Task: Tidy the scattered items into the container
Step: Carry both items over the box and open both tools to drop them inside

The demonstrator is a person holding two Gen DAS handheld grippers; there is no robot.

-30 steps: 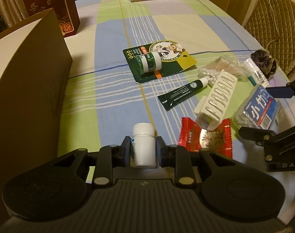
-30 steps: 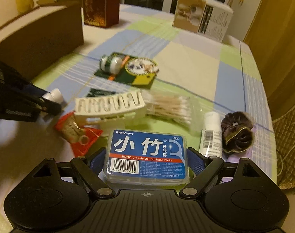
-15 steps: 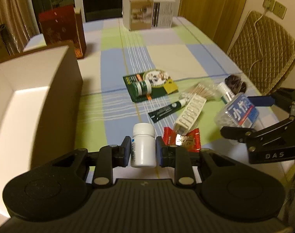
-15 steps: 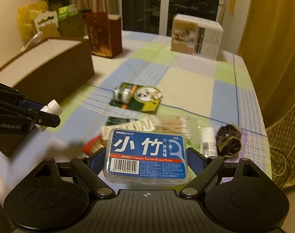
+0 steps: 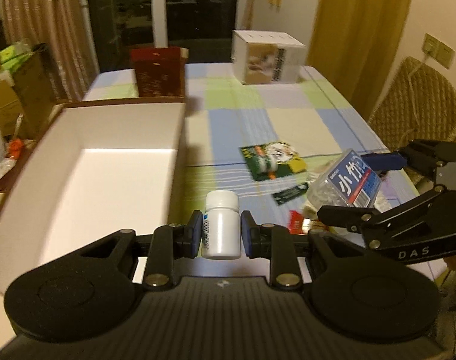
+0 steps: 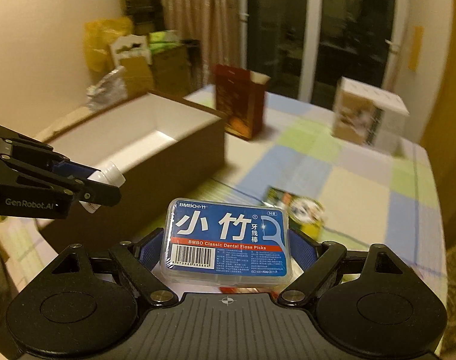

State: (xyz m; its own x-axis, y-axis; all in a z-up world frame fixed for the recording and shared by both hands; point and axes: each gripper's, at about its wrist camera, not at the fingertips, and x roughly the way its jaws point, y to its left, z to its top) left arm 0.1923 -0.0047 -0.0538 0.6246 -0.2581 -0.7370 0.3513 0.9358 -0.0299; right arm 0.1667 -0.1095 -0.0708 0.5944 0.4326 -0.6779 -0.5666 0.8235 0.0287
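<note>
**Both grippers carry an item above the table, beside the open box**

The left gripper [image 5: 221,234] pinches a small white bottle [image 5: 221,228] between its two blue pads; the bottle stands upright, with its cap pointing away from the camera. It is held in the air just beside the right wall of the cardboard box [image 5: 179,138], which stands near the left edge of the table [image 5: 288,108]. The box is open, and its white inside shows no items.

The right gripper [image 6: 228,250] is closed on a clear floss pick case [image 6: 228,240] with a blue label, clamping it at its two short sides. In the left wrist view this case [image 5: 351,177] is tilted in the air above the right part of the table.

On the checked tablecloth, around the middle of the table, lies a green blister card [image 5: 273,162], and nearer the front edge a dark green tube [image 5: 289,193] and a red packet [image 5: 295,226], partly hidden. At the far edge stand a dark red carton [image 5: 158,72] and a white carton [image 5: 268,57], well apart from each other.
</note>
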